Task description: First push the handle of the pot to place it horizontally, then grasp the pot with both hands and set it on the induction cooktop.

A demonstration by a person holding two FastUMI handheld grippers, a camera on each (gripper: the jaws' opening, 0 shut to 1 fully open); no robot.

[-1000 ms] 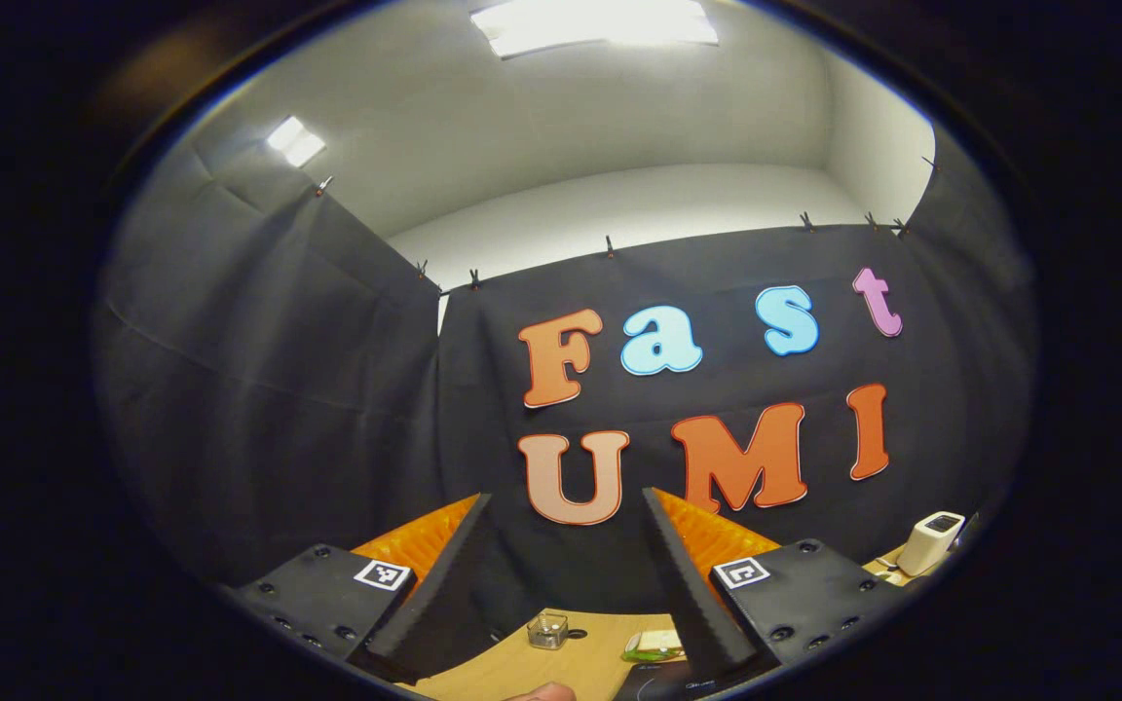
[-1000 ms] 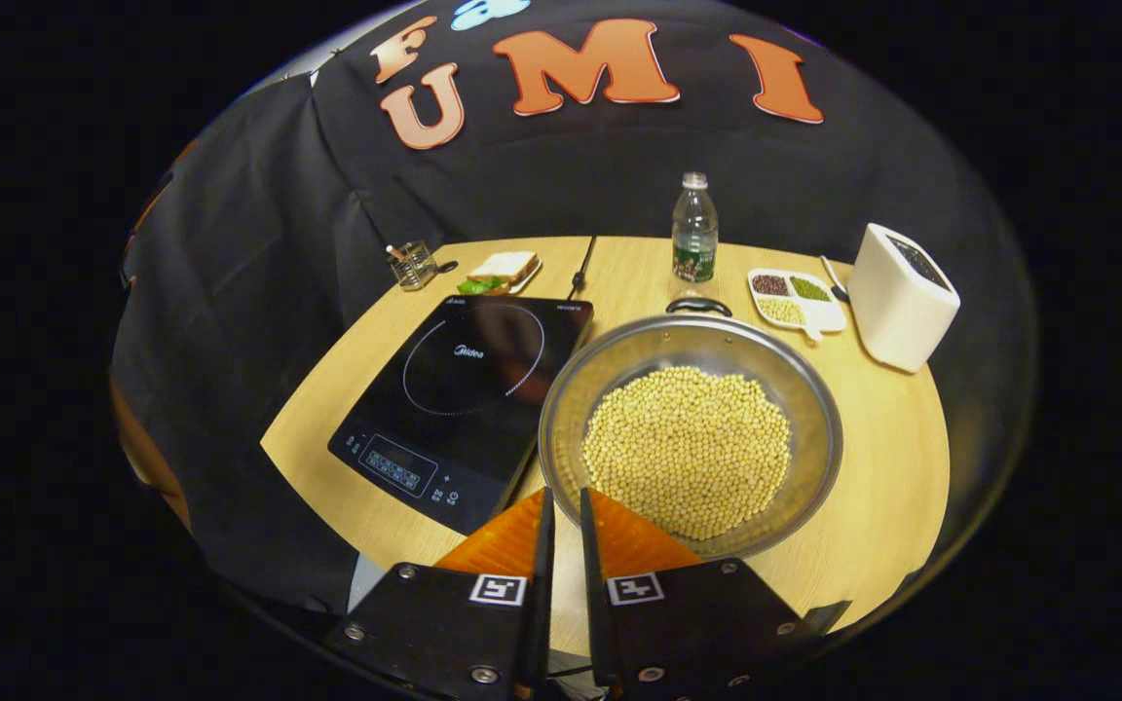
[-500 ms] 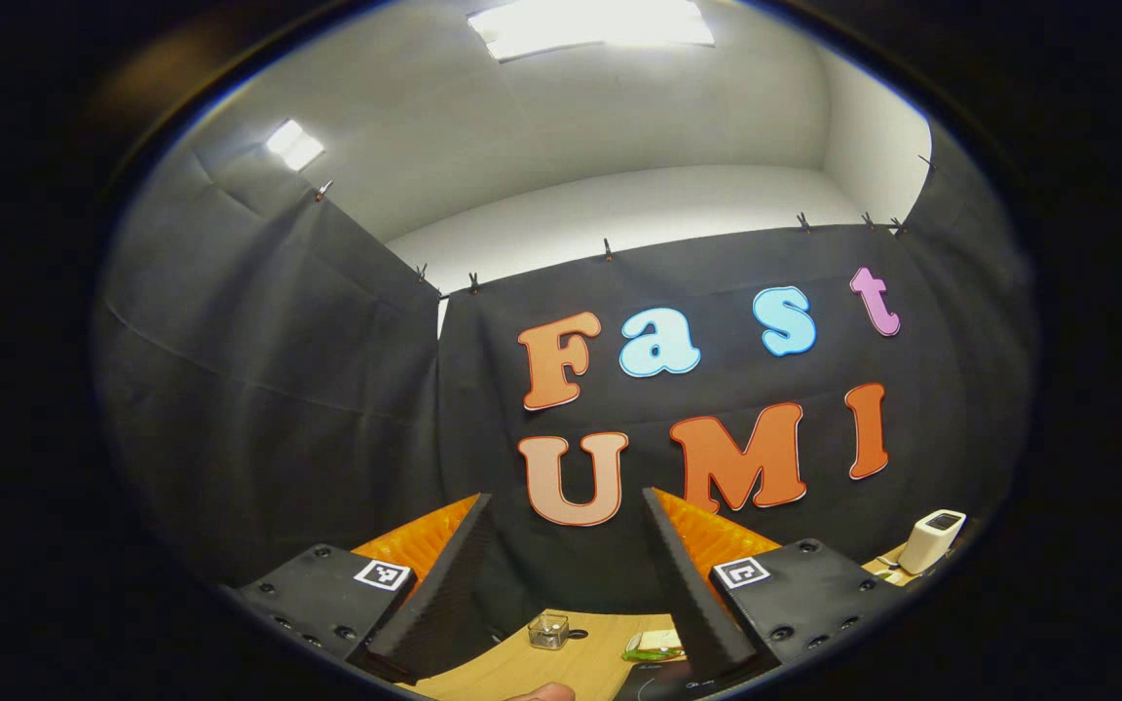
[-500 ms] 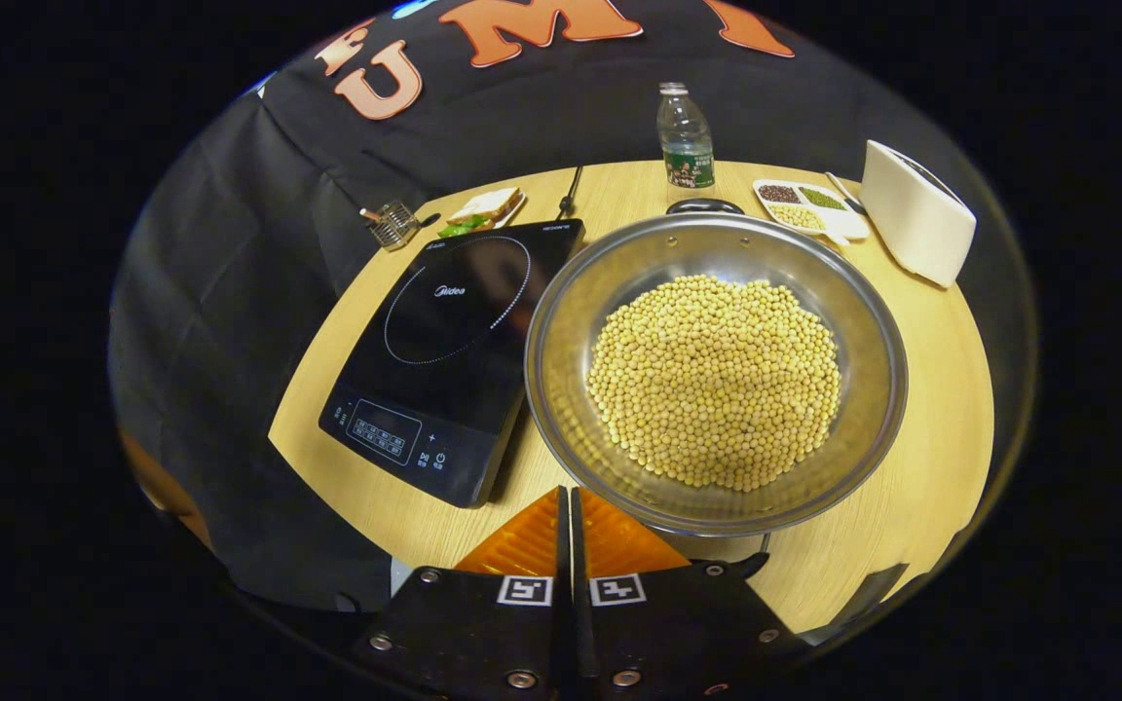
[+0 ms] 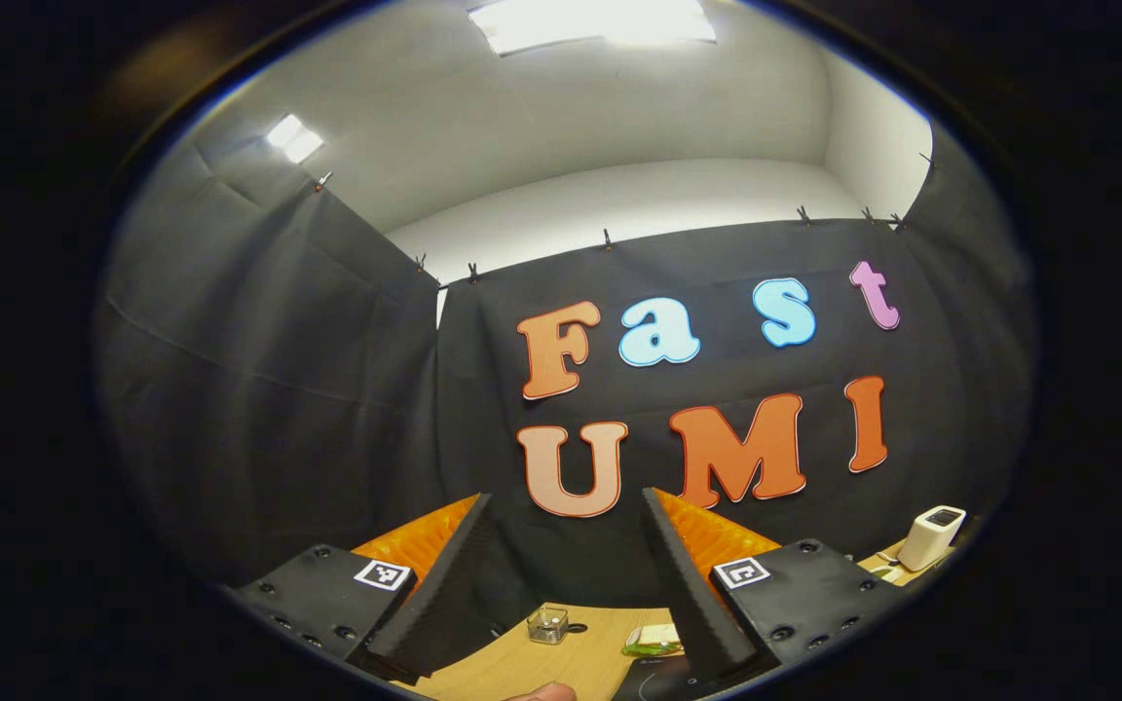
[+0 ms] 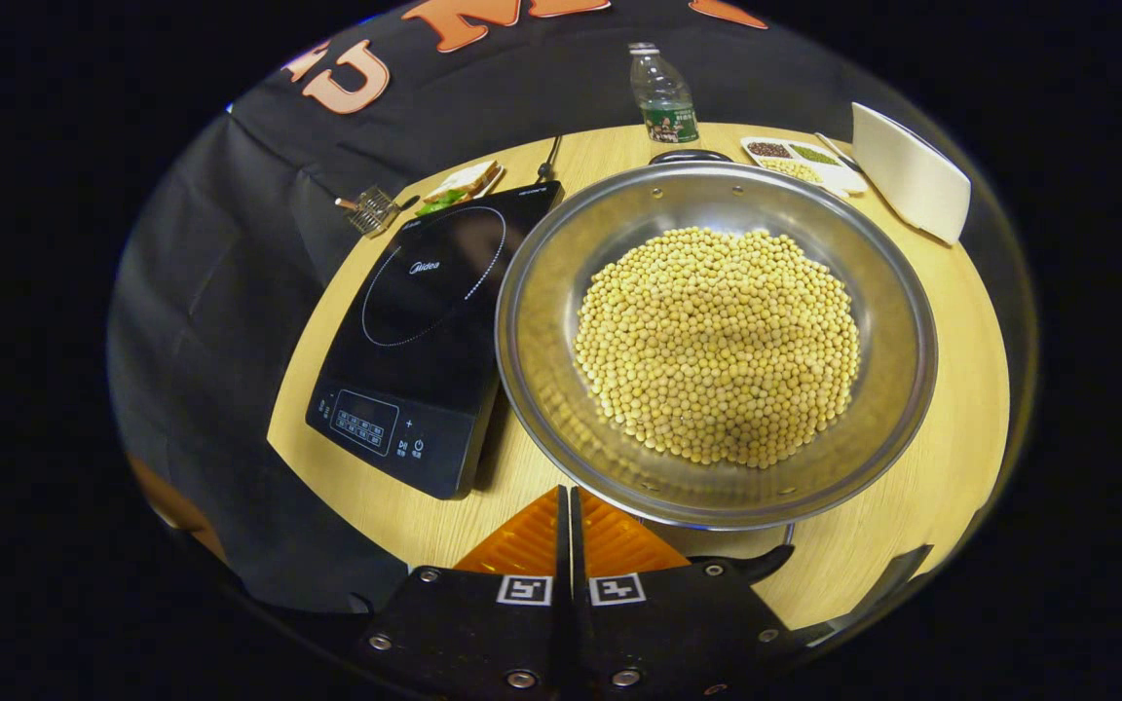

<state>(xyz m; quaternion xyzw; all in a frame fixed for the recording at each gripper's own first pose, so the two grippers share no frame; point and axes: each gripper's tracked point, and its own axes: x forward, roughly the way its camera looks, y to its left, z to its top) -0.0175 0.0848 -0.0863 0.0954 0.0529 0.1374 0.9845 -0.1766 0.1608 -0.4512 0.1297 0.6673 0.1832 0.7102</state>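
We have closed the right gripper [image 6: 569,506] fully w/ nothing between, approx. at the near handle [image 6: 751,563] of the round steel pot of soybeans [image 6: 717,341], just beside the black induction cooktop [image 6: 425,321], ready to push, while the left gripper [image 5: 561,545] stays wide open, empty.

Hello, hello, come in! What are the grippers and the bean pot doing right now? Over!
Right gripper shut, at pot's near rim. Left gripper open, facing booth wall. Pot on table beside cooktop. Cooktop top bare.

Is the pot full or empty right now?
Partly full: the pot holds a heap of yellow beans covering its bottom, with bare metal wall above them.
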